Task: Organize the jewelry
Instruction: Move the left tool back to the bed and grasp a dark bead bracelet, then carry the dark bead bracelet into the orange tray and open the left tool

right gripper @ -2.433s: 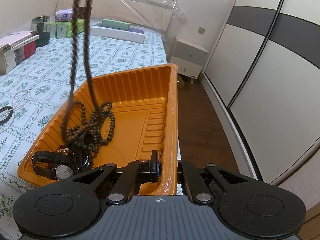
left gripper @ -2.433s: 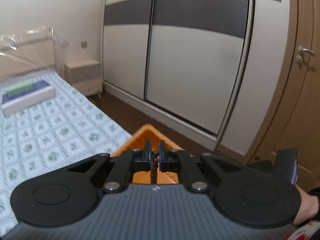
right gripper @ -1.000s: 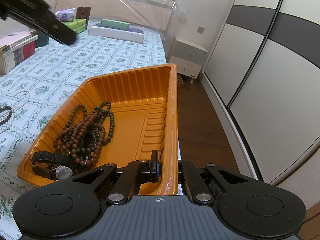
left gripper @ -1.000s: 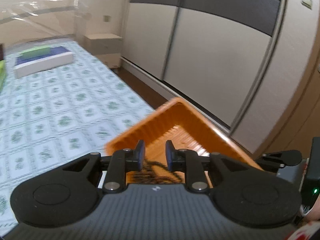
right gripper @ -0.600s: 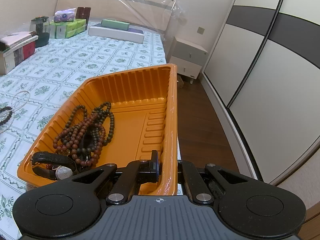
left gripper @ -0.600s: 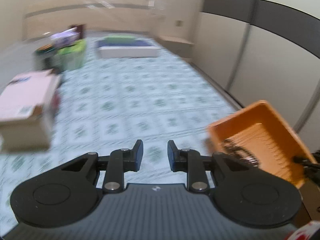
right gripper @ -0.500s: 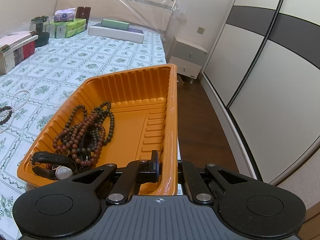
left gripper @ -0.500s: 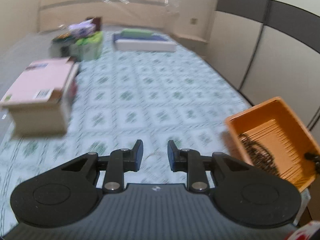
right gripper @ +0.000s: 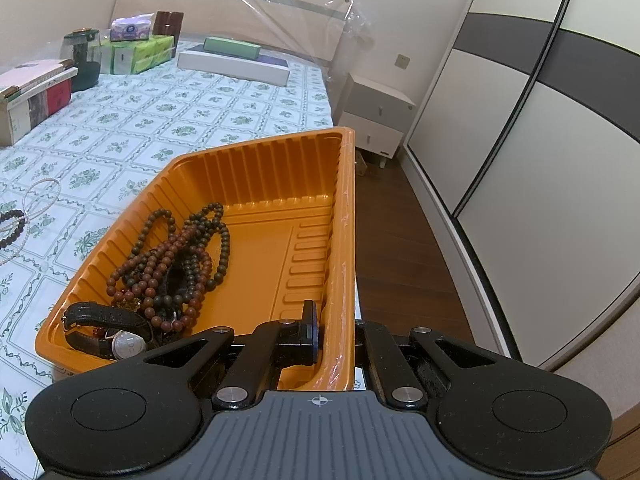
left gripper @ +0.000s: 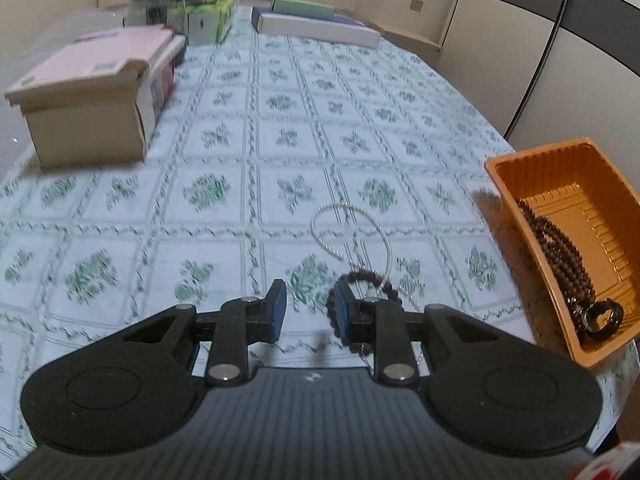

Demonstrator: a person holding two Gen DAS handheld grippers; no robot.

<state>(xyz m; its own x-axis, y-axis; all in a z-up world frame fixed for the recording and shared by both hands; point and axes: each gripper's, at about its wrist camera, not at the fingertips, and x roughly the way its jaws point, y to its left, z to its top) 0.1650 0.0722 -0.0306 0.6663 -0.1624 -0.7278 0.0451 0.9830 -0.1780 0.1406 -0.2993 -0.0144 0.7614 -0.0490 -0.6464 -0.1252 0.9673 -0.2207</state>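
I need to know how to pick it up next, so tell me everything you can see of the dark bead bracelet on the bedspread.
The dark bead bracelet is a small loop of round, dark brown beads lying flat on the floral bedspread, outside the orange tray. A white pearl strand crosses it. The open left hand-held gripper hovers before it, one finger hiding its near side.

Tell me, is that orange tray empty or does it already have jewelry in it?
Not empty. The orange tray holds a heap of brown bead necklaces and a black-strapped wristwatch at one end; the rest of its floor is bare.
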